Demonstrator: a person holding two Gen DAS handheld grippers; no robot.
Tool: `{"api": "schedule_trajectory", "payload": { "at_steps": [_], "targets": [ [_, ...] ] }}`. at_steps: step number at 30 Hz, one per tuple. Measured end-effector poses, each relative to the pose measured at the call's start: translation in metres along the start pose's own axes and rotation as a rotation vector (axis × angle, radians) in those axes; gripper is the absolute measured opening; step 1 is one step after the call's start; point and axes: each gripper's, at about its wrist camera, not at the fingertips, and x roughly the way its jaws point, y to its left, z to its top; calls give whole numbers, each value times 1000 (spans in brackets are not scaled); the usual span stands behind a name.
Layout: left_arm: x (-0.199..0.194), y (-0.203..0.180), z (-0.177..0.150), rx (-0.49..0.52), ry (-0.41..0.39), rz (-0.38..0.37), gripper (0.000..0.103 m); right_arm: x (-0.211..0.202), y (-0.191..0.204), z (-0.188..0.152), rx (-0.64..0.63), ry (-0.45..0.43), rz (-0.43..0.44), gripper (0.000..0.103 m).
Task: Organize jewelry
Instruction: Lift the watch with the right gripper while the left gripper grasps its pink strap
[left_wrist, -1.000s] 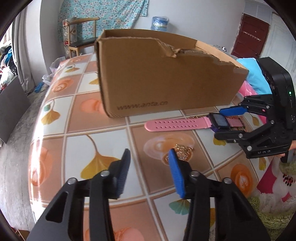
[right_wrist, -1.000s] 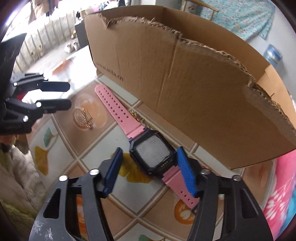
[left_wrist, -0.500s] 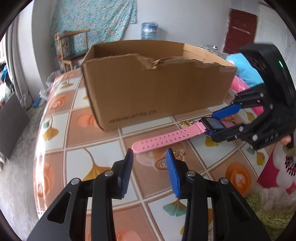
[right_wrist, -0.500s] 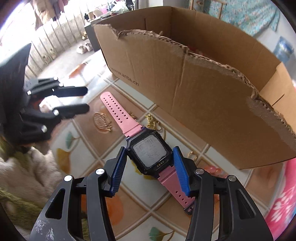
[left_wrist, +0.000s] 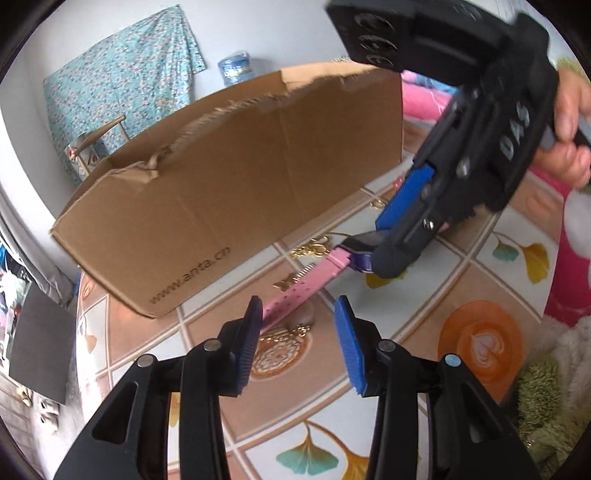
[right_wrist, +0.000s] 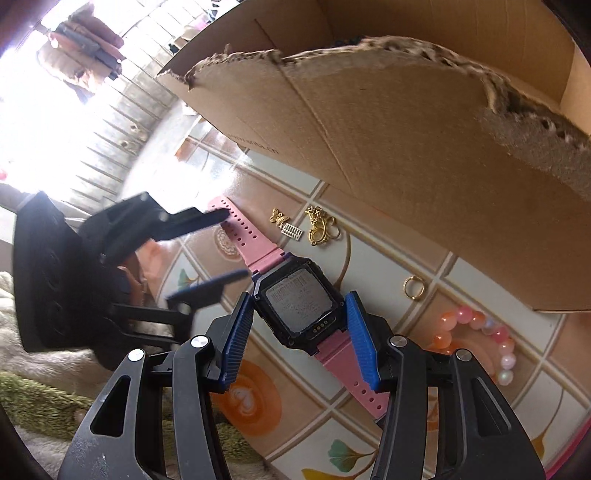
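Note:
A pink-strapped watch (right_wrist: 299, 302) with a dark square case lies in front of the cardboard box (right_wrist: 406, 147). My right gripper (right_wrist: 299, 299) is shut on its case, one blue pad on each side. In the left wrist view the strap (left_wrist: 310, 280) runs from the right gripper (left_wrist: 384, 240) down towards my left gripper (left_wrist: 298, 306). The left jaws are opening; the strap's tip lies between them near the left pad, unpressed. The right wrist view shows the left gripper (right_wrist: 234, 243) straddling the strap end.
Gold charms (right_wrist: 319, 225), a small butterfly piece (right_wrist: 279, 217), a gold ring (right_wrist: 413, 287) and a pastel bead bracelet (right_wrist: 480, 332) lie on the tiled tablecloth (right_wrist: 258, 398) beside the box. A round gold pendant (left_wrist: 280, 347) sits under the left gripper. Fluffy fabric lines the table edge.
The right gripper closed on the watch case. The left gripper rolled and moved in over the strap's tip, and the two grippers now stand much closer together.

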Motion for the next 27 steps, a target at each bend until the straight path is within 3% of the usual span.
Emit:
{"api": "schedule_trajectory", "payload": {
  "at_steps": [3, 4, 6, 9, 19, 25, 27],
  "targets": [
    [5, -3, 2, 27, -3, 25, 38, -2, -11, 6, 12, -3, 33, 48],
    [6, -3, 2, 27, -4, 28, 34, 0, -12, 3, 14, -7, 39, 48],
    [8, 0, 4, 14, -3, 33, 16, -3, -15, 4, 14, -16, 44, 48],
    [5, 7, 9, -18, -22, 15, 9, -11, -16, -4, 3, -32, 26, 48],
    [-3, 35, 23, -232, 1, -193, 4, -5, 13, -24, -143, -86, -122, 49],
    [-6, 56, 28, -338, -9, -277, 4, -3, 23, -31, -224, -95, -229, 48],
    [-7, 61, 29, -345, -11, -277, 4, -3, 27, -32, -249, -100, -288, 42]
  ]
}}
